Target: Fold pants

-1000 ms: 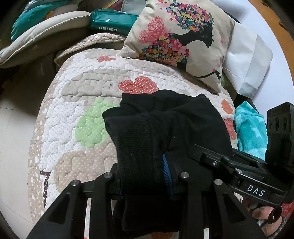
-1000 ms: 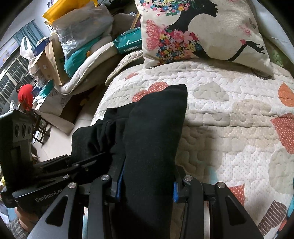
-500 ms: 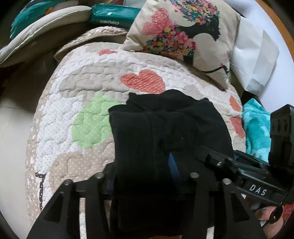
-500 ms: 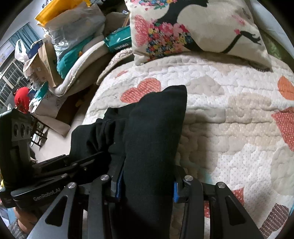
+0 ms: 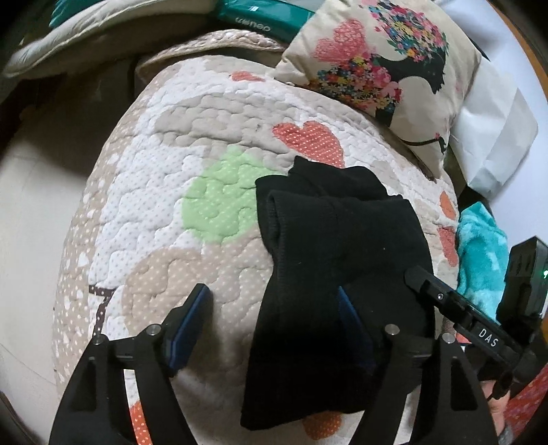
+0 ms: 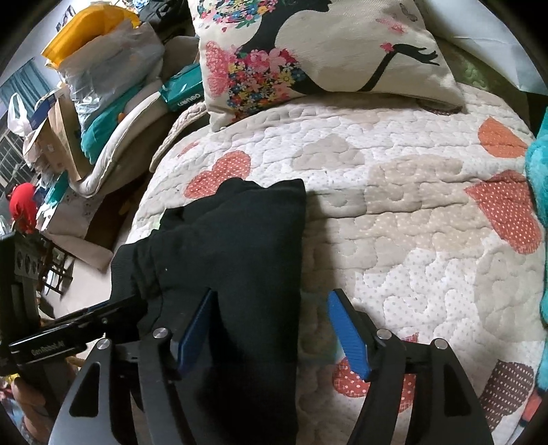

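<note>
The black pants (image 5: 335,260) lie folded in a thick bundle on the heart-patterned quilt (image 5: 178,164). My left gripper (image 5: 273,291) straddles their near end, its jaws opening. Its right pad rests against the cloth, while its left pad (image 5: 191,321) stands clear over bare quilt. In the right wrist view the pants (image 6: 233,246) sit between the fingers of my right gripper (image 6: 272,294), also opening. There the cloth lies along the left pad, and the right pad (image 6: 346,332) is apart from it. Each gripper shows at the edge of the other's view.
A flowered pillow (image 5: 383,58) leans at the head of the bed, with a white paper bag (image 5: 493,137) behind it. A teal fleece blanket (image 5: 479,246) lies to the right. The bed's left edge drops to the floor, beside cushions, a green pack (image 5: 267,17) and piled bags (image 6: 102,61).
Both grippers were shut on the pants and have spread their jaws, letting go. The bundle now rests on the quilt, and both grippers have sunk slightly toward the bed.
</note>
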`<state>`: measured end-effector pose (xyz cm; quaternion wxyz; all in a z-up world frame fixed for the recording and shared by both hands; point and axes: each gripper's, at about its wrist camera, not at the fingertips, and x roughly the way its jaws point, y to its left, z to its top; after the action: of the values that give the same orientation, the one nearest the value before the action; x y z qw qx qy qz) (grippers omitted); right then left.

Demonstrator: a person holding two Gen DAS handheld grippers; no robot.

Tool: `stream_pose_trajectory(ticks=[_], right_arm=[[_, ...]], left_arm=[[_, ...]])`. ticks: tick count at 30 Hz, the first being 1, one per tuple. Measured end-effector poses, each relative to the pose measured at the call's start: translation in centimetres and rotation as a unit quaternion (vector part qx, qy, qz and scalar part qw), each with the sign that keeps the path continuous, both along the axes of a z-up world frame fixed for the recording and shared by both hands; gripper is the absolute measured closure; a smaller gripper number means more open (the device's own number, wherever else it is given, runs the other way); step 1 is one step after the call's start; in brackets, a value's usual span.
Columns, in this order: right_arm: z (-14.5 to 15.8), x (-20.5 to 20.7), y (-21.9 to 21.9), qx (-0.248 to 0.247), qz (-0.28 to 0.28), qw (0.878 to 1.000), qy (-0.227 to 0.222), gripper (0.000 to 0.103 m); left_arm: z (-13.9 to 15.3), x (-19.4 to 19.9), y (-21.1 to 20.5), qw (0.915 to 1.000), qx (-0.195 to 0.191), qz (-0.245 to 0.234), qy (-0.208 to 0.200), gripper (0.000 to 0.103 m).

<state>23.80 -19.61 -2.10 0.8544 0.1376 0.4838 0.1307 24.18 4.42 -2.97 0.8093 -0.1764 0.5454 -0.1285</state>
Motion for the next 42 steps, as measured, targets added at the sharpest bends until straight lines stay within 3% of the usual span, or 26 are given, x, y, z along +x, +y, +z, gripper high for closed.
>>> stream_pose_trajectory(ticks=[4, 6, 9, 17, 22, 27, 29, 37, 42], right_arm=[[0.7, -0.7, 0.1, -0.007, -0.009, 1.0, -0.012, 0.029], [1.5, -1.6, 0.0, -0.017, -0.017, 0.999, -0.029, 0.029], [2.6, -3.3, -0.3, -0.021, -0.031, 0.998, -0.042, 0.029], [5.2, -10.8, 0.1, -0.03, -0.032, 0.998, -0.051, 0.029], [4.9, -16.5, 0.8, -0.047, -0.029, 0.997, -0.055, 0.029], [3.8, -20.4, 2.0, -0.082, -0.023, 0.995, -0.058, 0.029], [3.6, -21.3, 2.5, -0.091, -0.017, 0.994, -0.062, 0.029], [3.9, -23.0, 3.5, -0.114, -0.013, 0.989, -0.092, 0.028], [3.2, -22.4, 3.7, -0.113, -0.013, 0.99, -0.084, 0.028]], left_arm=[[0.8, -0.6, -0.2, 0.9994, 0.031, -0.004, -0.016, 0.029], [1.8, -1.3, -0.6, 0.9968, 0.071, -0.004, -0.036, 0.029], [3.4, -2.9, -0.9, 0.9882, 0.132, -0.003, -0.078, 0.029], [7.5, -10.6, -1.8, 0.9656, 0.194, 0.006, -0.173, 0.029], [8.6, -16.7, -2.3, 0.9569, 0.199, 0.039, -0.208, 0.024], [9.3, -22.0, -1.2, 0.9505, 0.173, 0.076, -0.247, 0.016], [9.3, -22.6, -1.1, 0.9486, 0.177, 0.077, -0.251, 0.011], [8.8, -23.1, -0.6, 0.9498, 0.169, 0.082, -0.251, 0.011], [8.0, -22.0, -0.5, 0.9546, 0.171, 0.082, -0.23, 0.011]])
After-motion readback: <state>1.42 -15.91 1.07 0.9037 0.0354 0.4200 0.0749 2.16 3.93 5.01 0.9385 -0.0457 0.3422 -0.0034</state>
